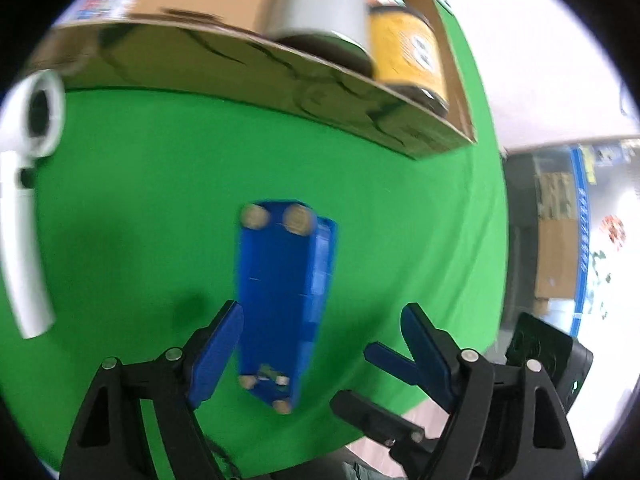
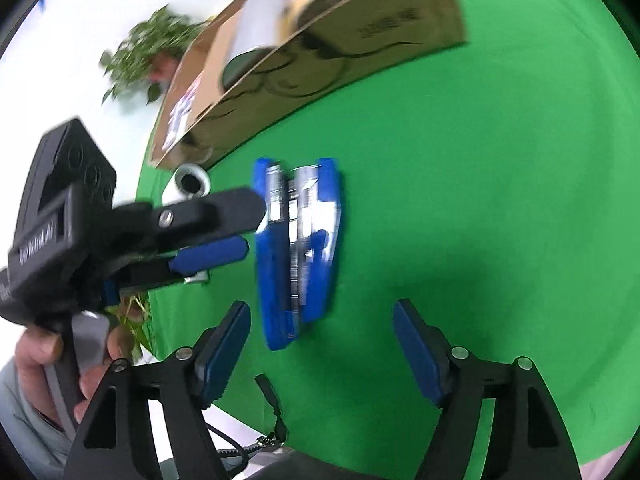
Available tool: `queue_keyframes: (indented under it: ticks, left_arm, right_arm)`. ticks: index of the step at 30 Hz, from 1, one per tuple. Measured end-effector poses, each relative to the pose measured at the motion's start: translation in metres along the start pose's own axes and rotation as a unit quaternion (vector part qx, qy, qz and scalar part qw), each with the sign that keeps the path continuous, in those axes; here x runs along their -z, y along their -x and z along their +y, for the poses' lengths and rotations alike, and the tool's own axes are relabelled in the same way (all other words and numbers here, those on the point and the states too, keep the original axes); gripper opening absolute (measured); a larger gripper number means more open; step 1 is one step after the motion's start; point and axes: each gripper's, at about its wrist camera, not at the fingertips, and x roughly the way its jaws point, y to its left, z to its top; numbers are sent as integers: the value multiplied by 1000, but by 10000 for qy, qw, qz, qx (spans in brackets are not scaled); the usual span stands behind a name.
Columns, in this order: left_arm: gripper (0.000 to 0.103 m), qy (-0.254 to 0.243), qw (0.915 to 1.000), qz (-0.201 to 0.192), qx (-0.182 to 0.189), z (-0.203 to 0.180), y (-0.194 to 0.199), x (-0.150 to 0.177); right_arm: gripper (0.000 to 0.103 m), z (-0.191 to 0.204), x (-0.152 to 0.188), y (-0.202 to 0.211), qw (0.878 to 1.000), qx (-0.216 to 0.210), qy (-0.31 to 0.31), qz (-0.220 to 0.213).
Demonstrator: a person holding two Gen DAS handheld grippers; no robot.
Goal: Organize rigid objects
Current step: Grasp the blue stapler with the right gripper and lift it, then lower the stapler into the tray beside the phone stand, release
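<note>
the blue stapler [image 1: 280,300] lies on its side on the green desk [image 1: 140,220], near me, with its base and rubber feet turned toward my left wrist view. from the right wrist view the same stapler [image 2: 296,248] shows its metal magazine, partly hinged apart.

state of jaws: my left gripper [image 1: 320,328] is spread wide and holds nothing; its left finger sits just beside the stapler's near end, and i cannot tell whether it touches. my right gripper [image 2: 322,320] is likewise spread wide and empty, with the stapler ahead of it and toward its left finger.

the cardboard box [image 1: 360,92] stands at the far side of the desk and holds a grey cylinder [image 1: 320,4] and a yellow jar [image 1: 408,48]. a white hair dryer [image 1: 28,184] lies at the far left, apart from the stapler.

judged step: approach to grasp the stapler for transfer to the box.

hazards:
- the stapler is off-centre between either pair of fingers; closing now would likely push it sideways rather than clamp it.
- gripping across the hinged halves may let them pivot and slip.
- both grippers converge on one object; collision is possible.
- both views are blurred; alignment is uncertain.
</note>
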Motion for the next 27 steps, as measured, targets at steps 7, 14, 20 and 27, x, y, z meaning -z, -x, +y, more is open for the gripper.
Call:
queue_keyframes:
  ticks: [7, 14, 20, 27]
  left_arm:
    - [80, 218, 9970, -184, -715, 43, 34, 3]
    - [80, 355, 9984, 104, -417, 59, 20, -2]
    - [80, 393, 9972, 592, 239, 65, -8, -11]
    - [72, 162, 9946, 927, 447, 63, -25, -20]
  right_arm:
    - [66, 37, -14, -50, 9987, 172, 348, 318]
    - [41, 48, -23, -74, 9971, 251, 389, 599]
    - [39, 47, -29, -80, 9963, -98, -86, 844]
    - [39, 64, -43, -86, 9927, -475, -345, 1056]
